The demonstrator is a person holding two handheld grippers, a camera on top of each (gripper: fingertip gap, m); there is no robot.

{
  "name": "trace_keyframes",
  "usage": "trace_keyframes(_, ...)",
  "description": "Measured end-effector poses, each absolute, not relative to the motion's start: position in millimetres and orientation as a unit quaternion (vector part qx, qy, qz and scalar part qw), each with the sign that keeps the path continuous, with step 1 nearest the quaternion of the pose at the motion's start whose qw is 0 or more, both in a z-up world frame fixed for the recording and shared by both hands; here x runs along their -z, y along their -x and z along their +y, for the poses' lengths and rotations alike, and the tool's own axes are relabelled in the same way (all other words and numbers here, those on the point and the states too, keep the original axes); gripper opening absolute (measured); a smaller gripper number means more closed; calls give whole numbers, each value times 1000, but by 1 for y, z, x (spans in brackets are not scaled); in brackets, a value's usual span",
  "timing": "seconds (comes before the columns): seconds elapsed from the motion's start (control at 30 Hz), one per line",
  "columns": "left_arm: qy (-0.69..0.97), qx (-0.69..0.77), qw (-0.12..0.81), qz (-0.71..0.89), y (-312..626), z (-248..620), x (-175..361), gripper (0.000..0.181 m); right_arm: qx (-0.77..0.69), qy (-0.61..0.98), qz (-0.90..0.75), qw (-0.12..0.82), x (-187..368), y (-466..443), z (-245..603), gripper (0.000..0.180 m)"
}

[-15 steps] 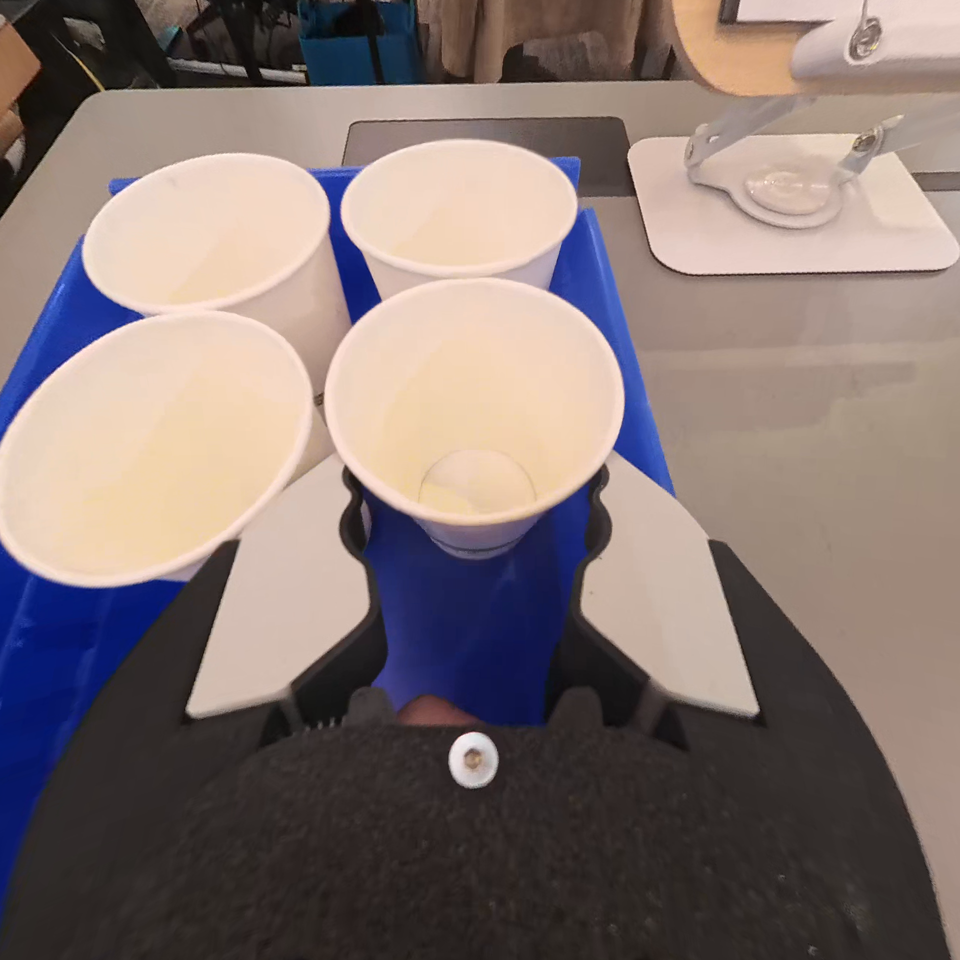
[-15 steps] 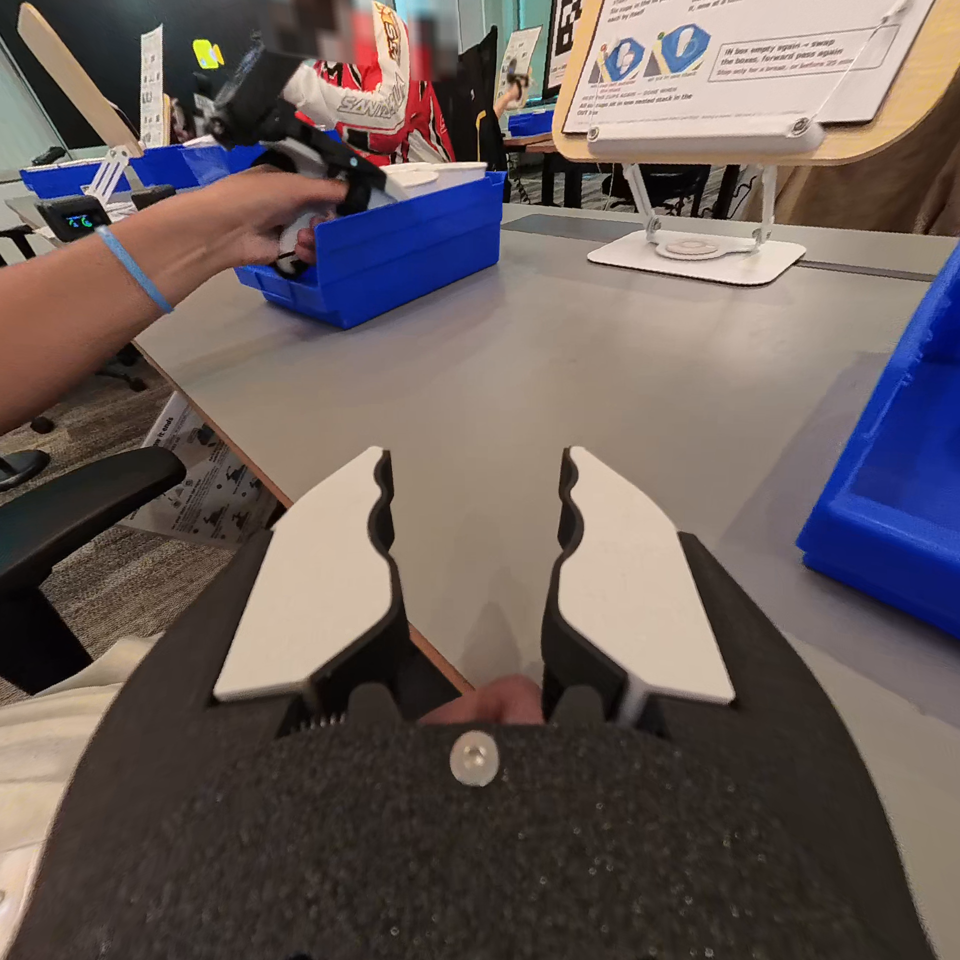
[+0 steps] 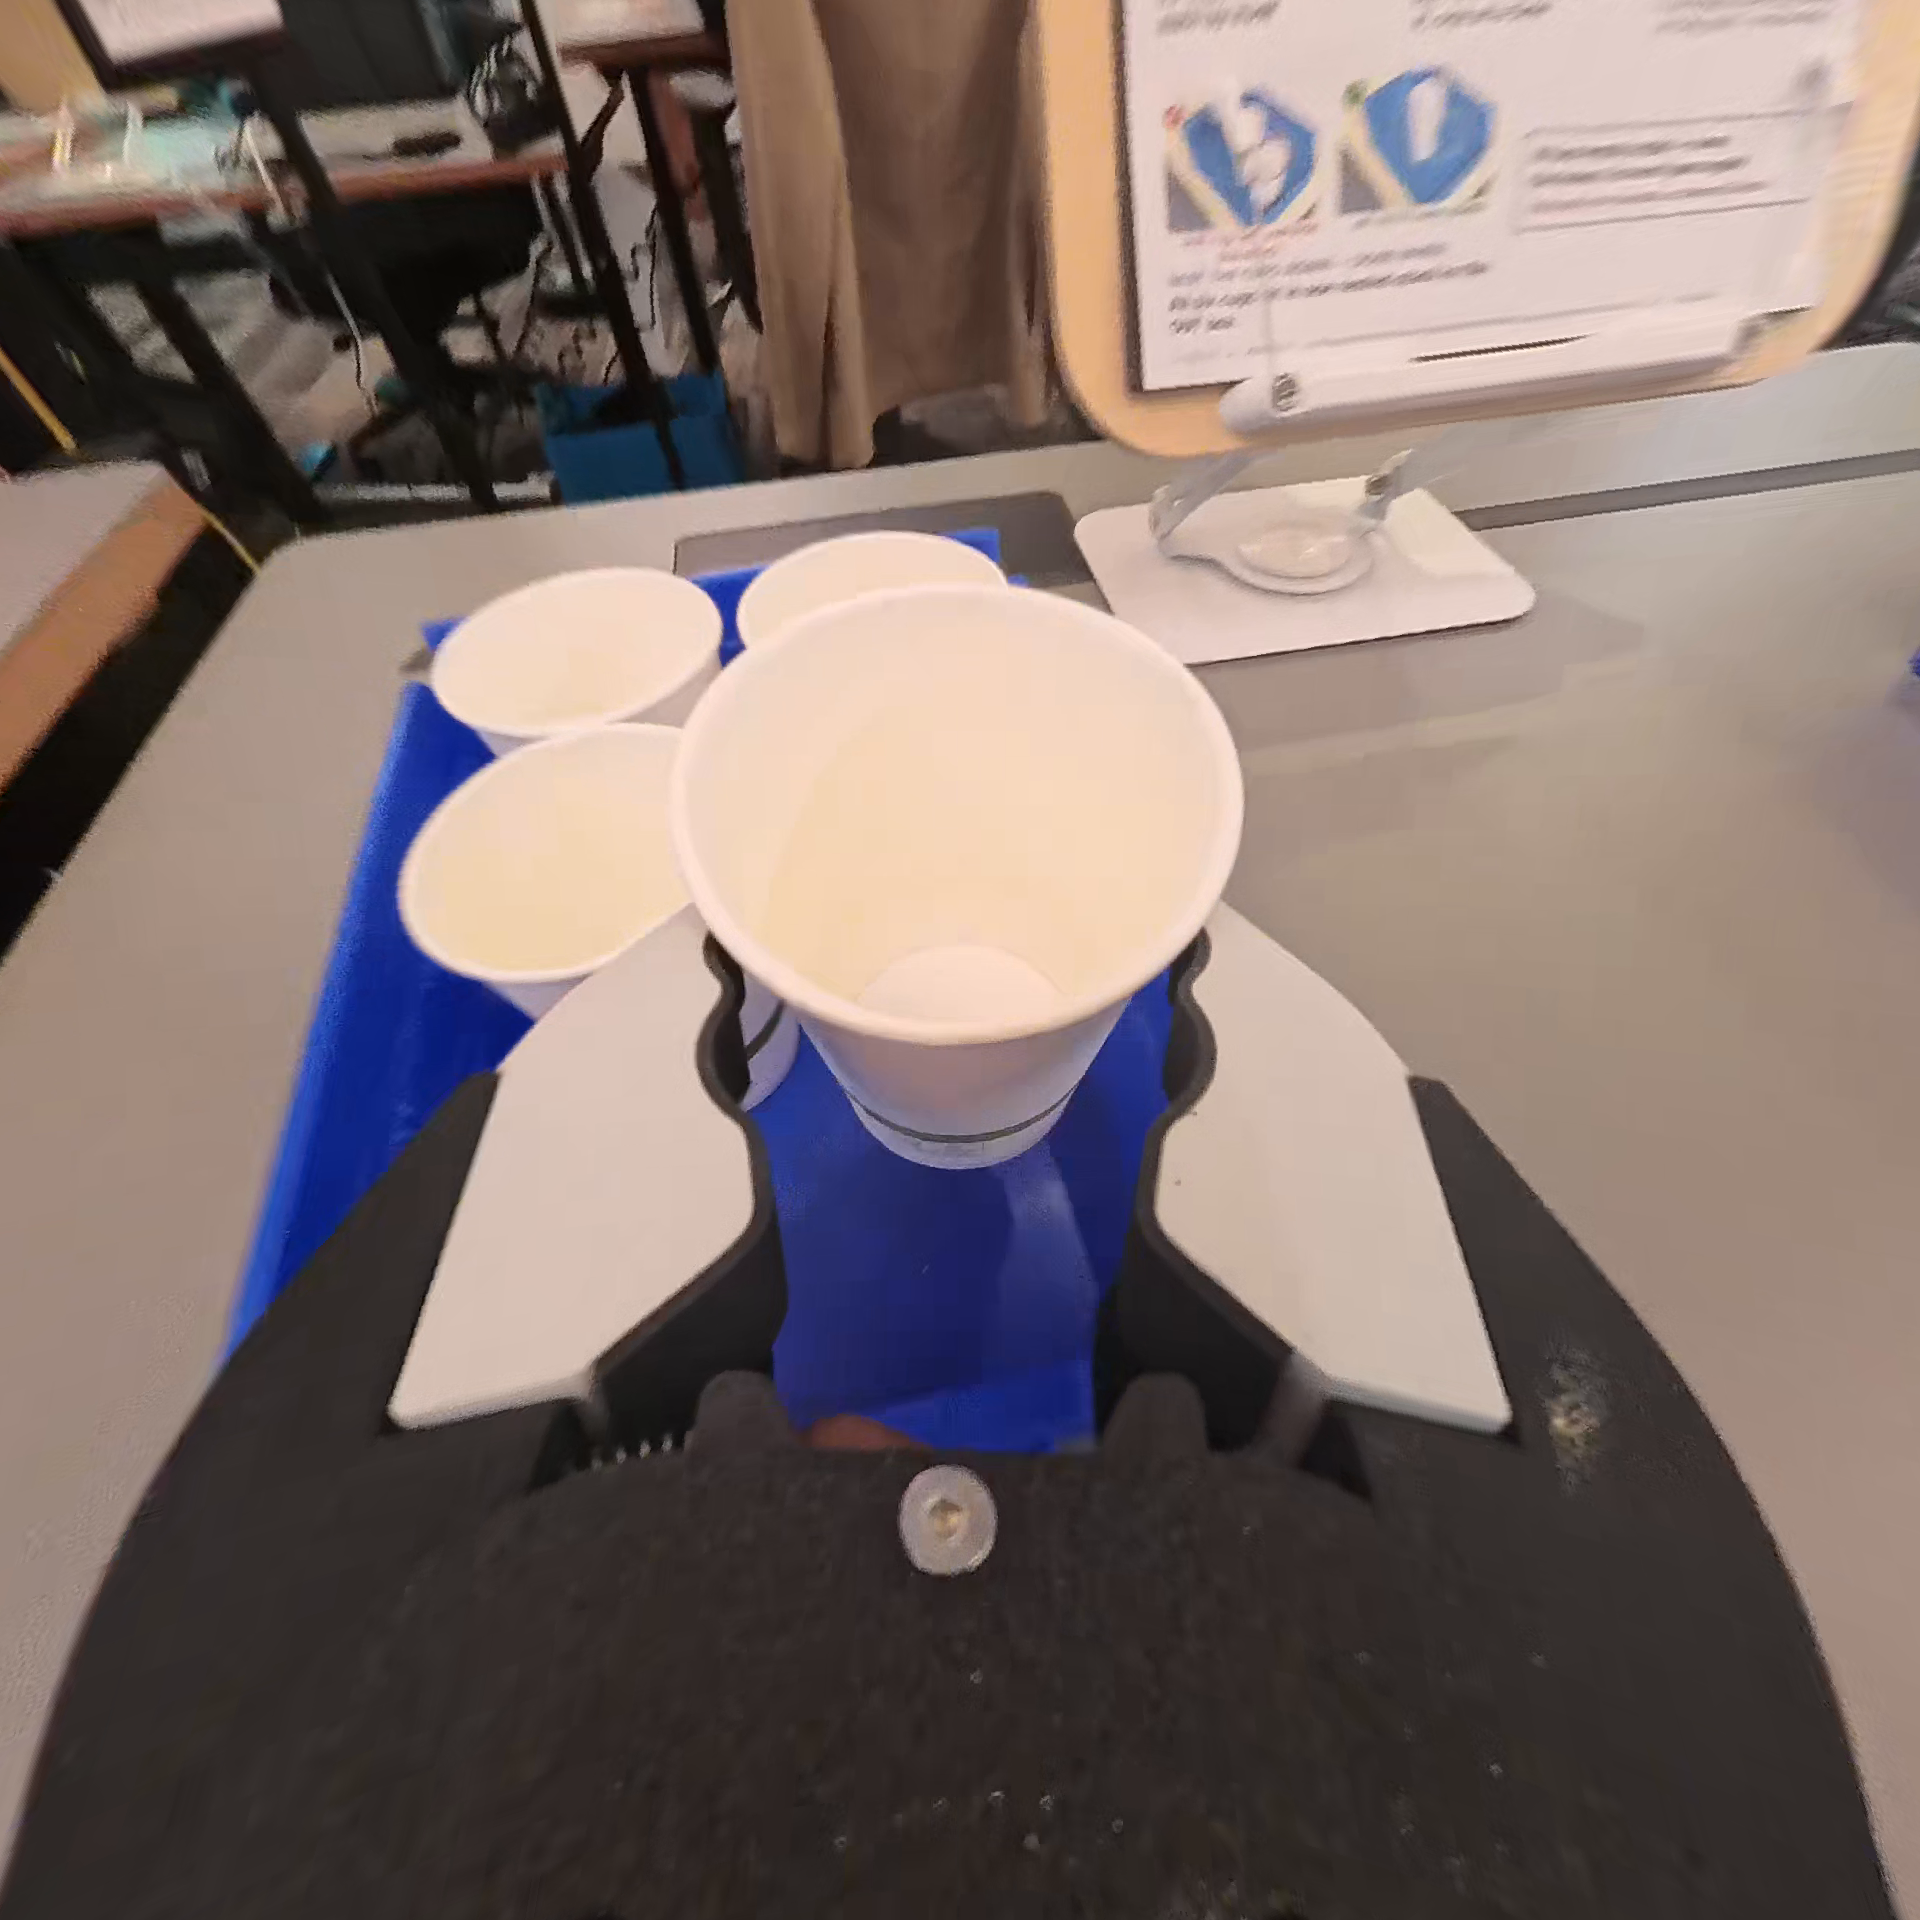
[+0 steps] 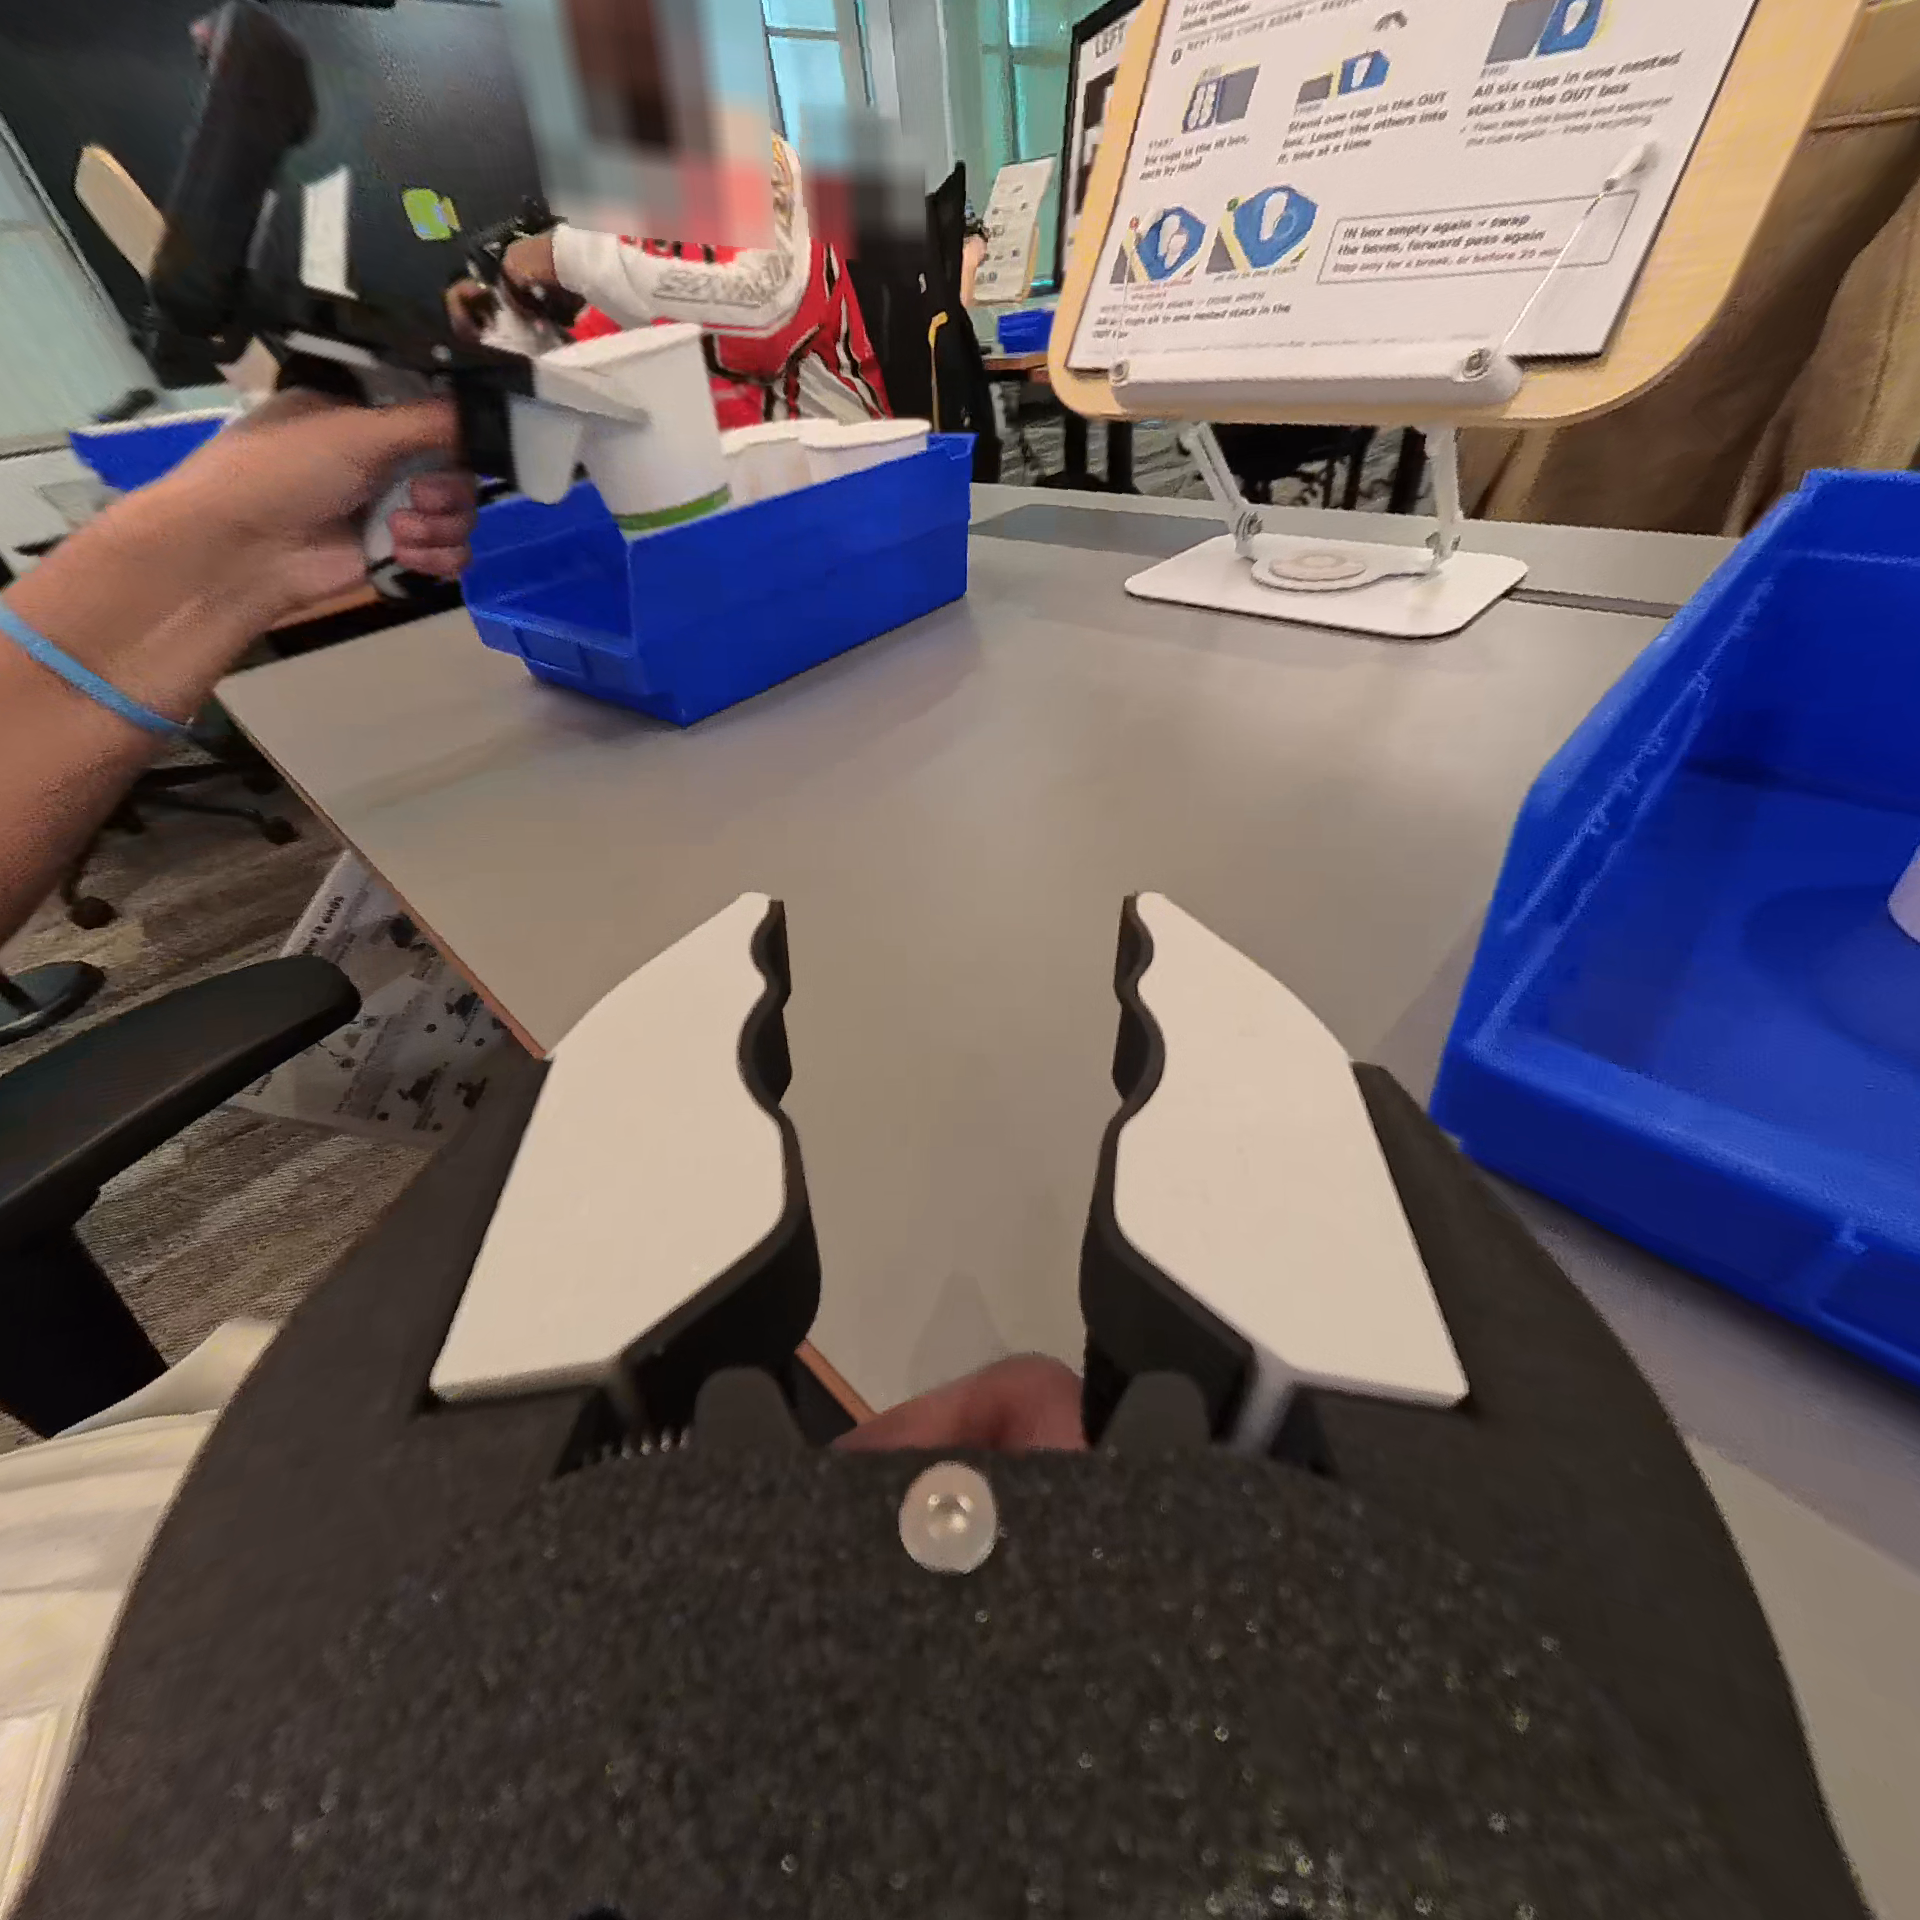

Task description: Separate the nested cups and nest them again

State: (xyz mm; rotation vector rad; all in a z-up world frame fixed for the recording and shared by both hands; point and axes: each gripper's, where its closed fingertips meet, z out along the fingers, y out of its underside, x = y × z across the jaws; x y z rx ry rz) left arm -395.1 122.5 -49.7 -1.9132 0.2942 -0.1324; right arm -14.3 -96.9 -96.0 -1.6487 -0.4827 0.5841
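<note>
White paper cup [image 3: 956,862] gripped by left gripper [image 3: 954,997] above blue bin [image 3: 343,1049], right gripper [image 4: 951,935] spread wide, empty

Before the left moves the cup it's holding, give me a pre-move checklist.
1. Grip: left gripper fingers sit either side of the held cup: ok.
2. Single cup, not a nested pair: only one rim shows: ok.
3. Cup base clear of the left bin wall: cannot tell.
4. Other three cups standing in that bin, with none riding up with the held one: ok.
5. Right gripper open and empty over the table: ok.
6. Room in the right bin: only partly in view, cannot tell.
</note>
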Motion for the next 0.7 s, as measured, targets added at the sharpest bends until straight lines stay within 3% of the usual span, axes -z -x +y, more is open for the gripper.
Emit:
trace_keyframes(0.17,787,79,566,233,381,54,14,79,-340,678,-272,593,72,23,-99,64)
trace_keyframes(0.3,746,200,529,352,310,-12,-6,79,-388,628,-365,567,52,54,-109,64)
trace_keyframes(0.47,673,310,443,505,212,-81,10,79,-438,600,-413,527,38,94,-110,75)
trace_keyframes(0.7,619,372,356,593,138,-115,36,79,-460,583,-443,502,41,120,-120,79)
